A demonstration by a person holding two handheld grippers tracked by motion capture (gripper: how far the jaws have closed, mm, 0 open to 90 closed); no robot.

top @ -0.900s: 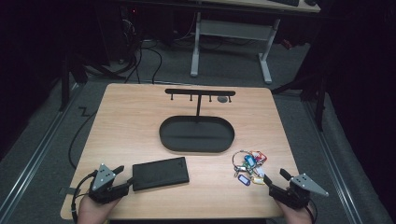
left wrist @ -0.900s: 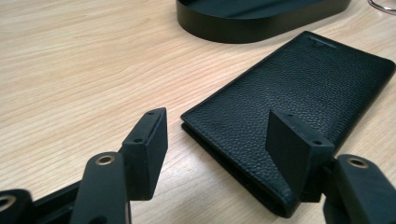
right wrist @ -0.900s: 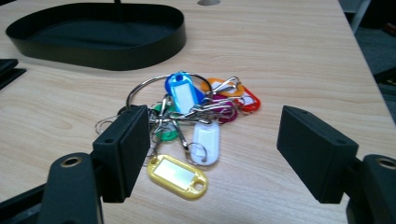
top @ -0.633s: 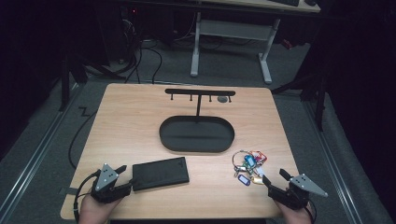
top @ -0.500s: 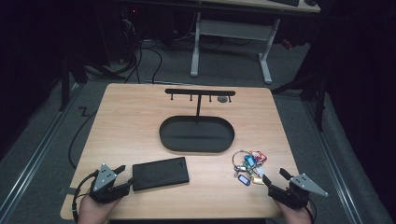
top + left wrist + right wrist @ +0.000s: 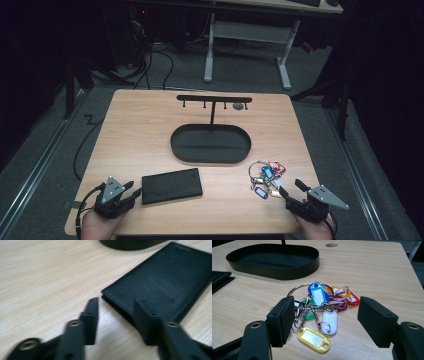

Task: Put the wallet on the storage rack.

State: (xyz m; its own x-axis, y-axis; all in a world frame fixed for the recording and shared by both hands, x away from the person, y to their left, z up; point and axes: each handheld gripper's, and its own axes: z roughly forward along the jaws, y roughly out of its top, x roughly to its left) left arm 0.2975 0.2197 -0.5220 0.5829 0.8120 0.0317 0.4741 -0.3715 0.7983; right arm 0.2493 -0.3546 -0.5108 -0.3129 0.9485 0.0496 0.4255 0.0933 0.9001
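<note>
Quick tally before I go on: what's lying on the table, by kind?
Black wallet: 1
Bunch of key tags on a ring: 1
Black oval tray with hook rack: 1
Total: 3

The table (image 6: 150,125) is light wood with a fine pale grain. The oval tray (image 6: 210,144) in its middle is matte black, and the hook stand (image 6: 214,99) rising behind the tray is black too. The wallet (image 6: 171,185), to the left in front of the tray, is black with a pebbled leather texture. To the right in front of the tray, the key bunch (image 6: 319,307) has silver rings and tags in blue, yellow, white, green, orange, red and magenta. Both grippers are black with grey plates.
</note>
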